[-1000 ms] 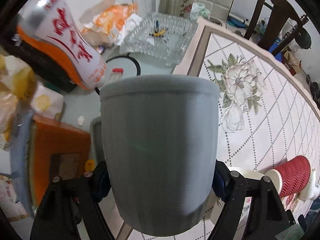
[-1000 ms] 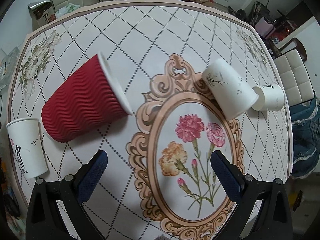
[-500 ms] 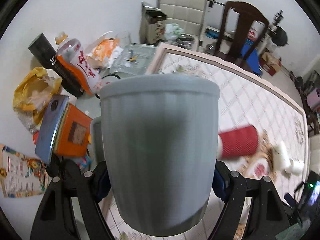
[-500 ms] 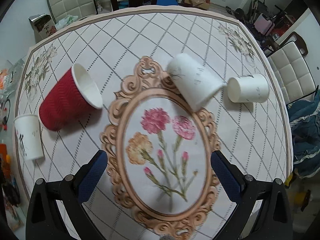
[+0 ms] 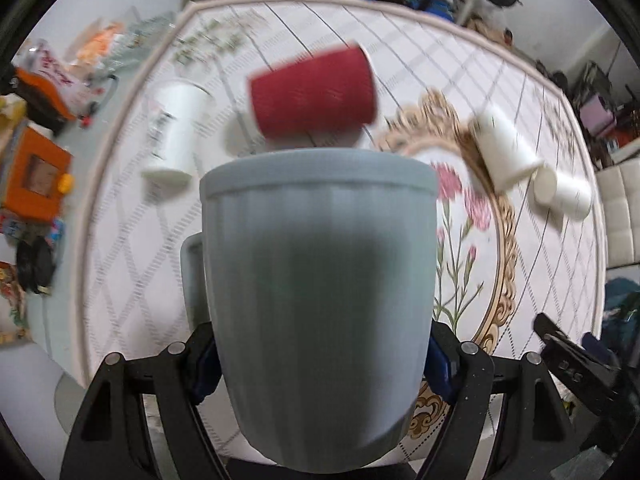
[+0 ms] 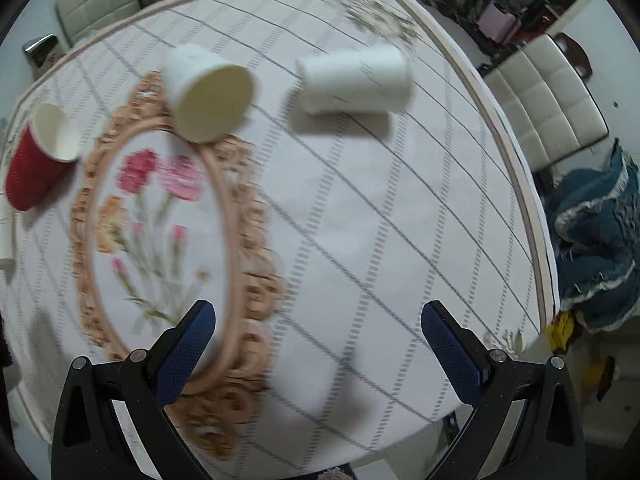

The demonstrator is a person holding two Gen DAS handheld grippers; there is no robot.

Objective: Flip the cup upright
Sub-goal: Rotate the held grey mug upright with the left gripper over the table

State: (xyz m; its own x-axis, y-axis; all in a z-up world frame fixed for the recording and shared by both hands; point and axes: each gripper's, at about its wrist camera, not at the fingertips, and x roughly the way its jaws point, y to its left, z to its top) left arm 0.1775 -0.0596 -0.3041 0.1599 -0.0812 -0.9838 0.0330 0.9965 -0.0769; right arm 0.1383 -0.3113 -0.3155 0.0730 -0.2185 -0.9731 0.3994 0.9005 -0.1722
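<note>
My left gripper [image 5: 320,364] is shut on a grey ribbed mug [image 5: 320,300] with a handle on its left, held above the table with its rim away from the camera. A red ribbed paper cup [image 5: 316,92] lies on its side beyond it; it also shows in the right wrist view [image 6: 36,160]. Three white paper cups lie on their sides: one at the left [image 5: 176,128], two at the right [image 5: 504,148] [image 5: 564,196]. In the right wrist view these two [image 6: 208,92] [image 6: 356,78] lie ahead. My right gripper [image 6: 318,344] is open and empty above the tablecloth.
The round table [image 6: 360,240] has a white checked cloth with a flower medallion [image 6: 160,216]. Left of the table are an orange box [image 5: 32,176], a bottle and bags. Chairs stand at the far [image 6: 104,4] and right [image 6: 548,96] sides. A blue garment [image 6: 600,248] hangs at the right.
My left gripper has swung with the mug from the cluttered side area round over the table. My right gripper has moved right, so the cups have shifted left in its view.
</note>
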